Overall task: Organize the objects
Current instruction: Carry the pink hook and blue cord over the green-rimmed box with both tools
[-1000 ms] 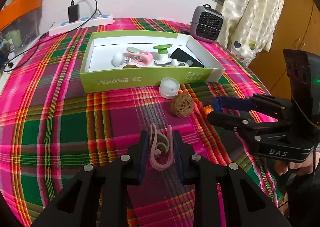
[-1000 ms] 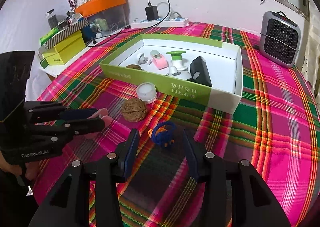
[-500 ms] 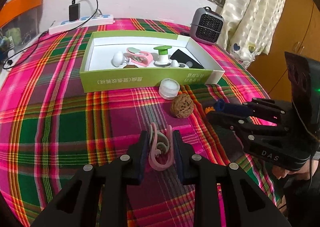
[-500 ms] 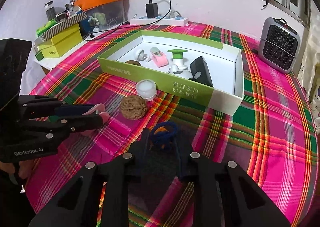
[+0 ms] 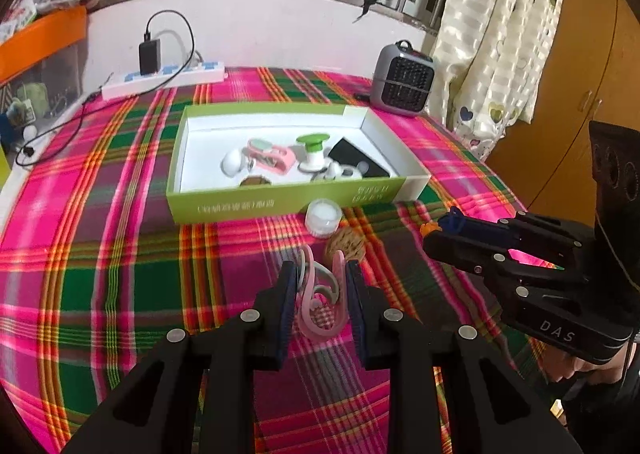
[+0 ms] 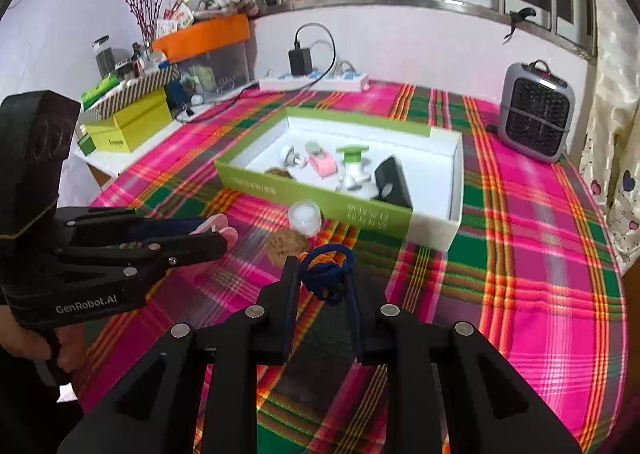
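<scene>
My left gripper (image 5: 320, 278) is shut on a pink and grey curved clip (image 5: 320, 302), held above the plaid cloth; it also shows at the left of the right wrist view (image 6: 222, 232). My right gripper (image 6: 322, 274) is shut on a blue and orange knotted cord (image 6: 326, 274), lifted off the cloth; in the left wrist view it sits at the right (image 5: 434, 232). Ahead of both lies a green box (image 5: 280, 205) with a white inside (image 6: 440, 157) that holds several small items. A walnut (image 6: 286, 246) and a white round lid (image 6: 305, 215) lie in front of the box.
A grey heater (image 6: 538, 115) stands at the back right. A white power strip (image 6: 314, 81) with a black charger lies along the far wall. Yellow-green boxes (image 6: 128, 125) and an orange-lidded bin (image 6: 208, 37) sit at the back left. A curtain (image 5: 496, 33) hangs at the right.
My right gripper closed on the blue and orange cord and lifted it off the cloth. The left gripper kept the pink clip and barely moved.
</scene>
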Demonstrator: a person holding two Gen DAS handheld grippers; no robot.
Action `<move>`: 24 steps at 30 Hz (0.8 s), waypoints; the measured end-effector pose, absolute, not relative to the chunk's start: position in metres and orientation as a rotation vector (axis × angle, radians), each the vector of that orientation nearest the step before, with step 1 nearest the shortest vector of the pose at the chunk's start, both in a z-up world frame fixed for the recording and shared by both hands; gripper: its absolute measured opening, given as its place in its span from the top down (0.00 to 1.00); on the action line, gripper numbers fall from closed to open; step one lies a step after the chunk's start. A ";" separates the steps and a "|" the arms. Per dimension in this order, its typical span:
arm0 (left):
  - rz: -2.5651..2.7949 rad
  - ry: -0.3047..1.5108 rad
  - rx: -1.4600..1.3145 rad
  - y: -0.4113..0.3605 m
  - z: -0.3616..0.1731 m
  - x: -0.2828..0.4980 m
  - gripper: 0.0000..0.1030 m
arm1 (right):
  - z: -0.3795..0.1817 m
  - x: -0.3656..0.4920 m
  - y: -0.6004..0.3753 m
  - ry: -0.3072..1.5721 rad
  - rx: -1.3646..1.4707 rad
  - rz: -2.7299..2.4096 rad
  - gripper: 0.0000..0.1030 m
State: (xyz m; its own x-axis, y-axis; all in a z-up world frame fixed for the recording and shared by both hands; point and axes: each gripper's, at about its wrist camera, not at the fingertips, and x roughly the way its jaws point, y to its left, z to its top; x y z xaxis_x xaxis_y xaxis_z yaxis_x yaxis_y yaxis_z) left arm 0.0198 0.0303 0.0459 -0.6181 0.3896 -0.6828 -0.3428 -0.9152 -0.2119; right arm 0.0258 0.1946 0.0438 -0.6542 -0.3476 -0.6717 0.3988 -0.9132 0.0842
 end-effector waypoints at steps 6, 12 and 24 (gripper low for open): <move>2.521 -0.088 -1.030 0.031 0.062 0.018 0.78 | 0.062 0.029 0.194 0.100 0.953 -2.571 0.78; 2.536 -0.078 -1.004 0.033 0.074 0.014 0.78 | 0.072 0.026 0.194 0.098 0.913 -2.584 0.78; 2.547 -0.073 -0.988 0.033 0.084 -0.004 0.78 | 0.080 0.014 0.197 0.090 0.892 -2.601 0.78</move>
